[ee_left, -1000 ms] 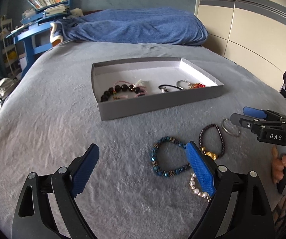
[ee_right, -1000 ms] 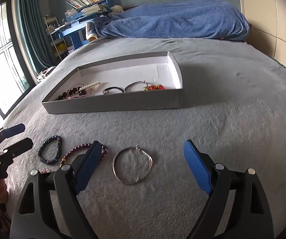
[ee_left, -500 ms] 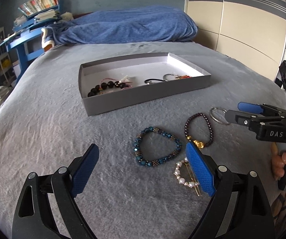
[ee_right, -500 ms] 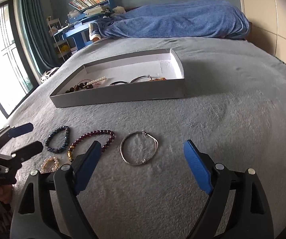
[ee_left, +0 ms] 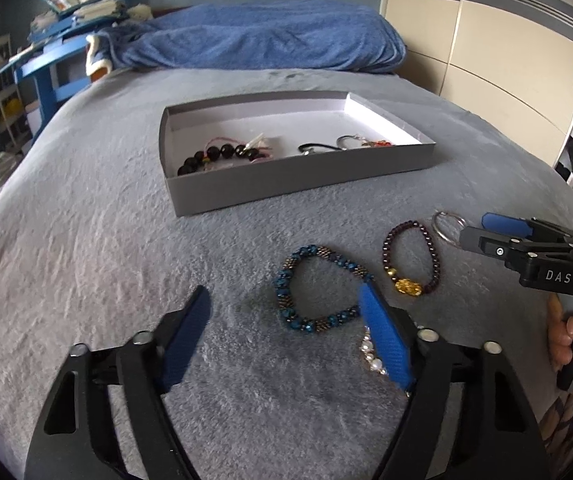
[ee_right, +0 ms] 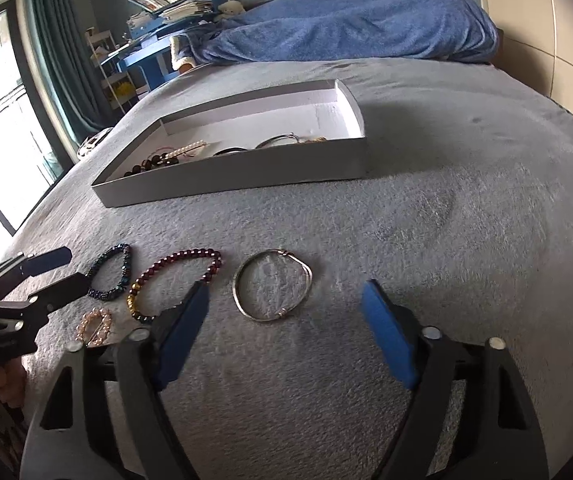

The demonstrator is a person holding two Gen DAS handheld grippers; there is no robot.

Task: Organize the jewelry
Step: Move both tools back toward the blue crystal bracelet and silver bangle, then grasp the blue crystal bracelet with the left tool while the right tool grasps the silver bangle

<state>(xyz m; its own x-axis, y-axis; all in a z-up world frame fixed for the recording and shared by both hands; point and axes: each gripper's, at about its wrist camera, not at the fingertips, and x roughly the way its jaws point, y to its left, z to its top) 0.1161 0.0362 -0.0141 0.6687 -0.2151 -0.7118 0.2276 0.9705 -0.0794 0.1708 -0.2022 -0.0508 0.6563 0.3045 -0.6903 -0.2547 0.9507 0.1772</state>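
Your right gripper (ee_right: pixel 284 308) hangs with its jaws spread wide and empty, low over the grey blanket (ee_right: pixel 466 240), and the silver bangle (ee_right: pixel 272 285) lies flat just ahead of it, between the lines of the two blue pads. Your left gripper (ee_left: pixel 284 322) is equally wide and holds nothing; the blue beaded bracelet (ee_left: pixel 318 288) lies between its fingers, and the pearl piece (ee_left: pixel 372 354) is half hidden under its right pad.

The bangle looks like thin, stiff metal: light, smooth and likely slippery, with little height above the plush pile. You would probably do best to close across one side of the hoop, near the clasp where the wire thickens, pressing slightly into the soft blanket so the pads get under it.

The beaded pieces should behave differently. The blue bracelet and the dark red bracelet (ee_right: pixel 174 284) beside it are strung, so they will sag and swing once lifted; pinch a short run of beads rather than spanning the loop.

The grey tray (ee_right: pixel 238 178) sits well beyond, already holding several pieces along its near wall.
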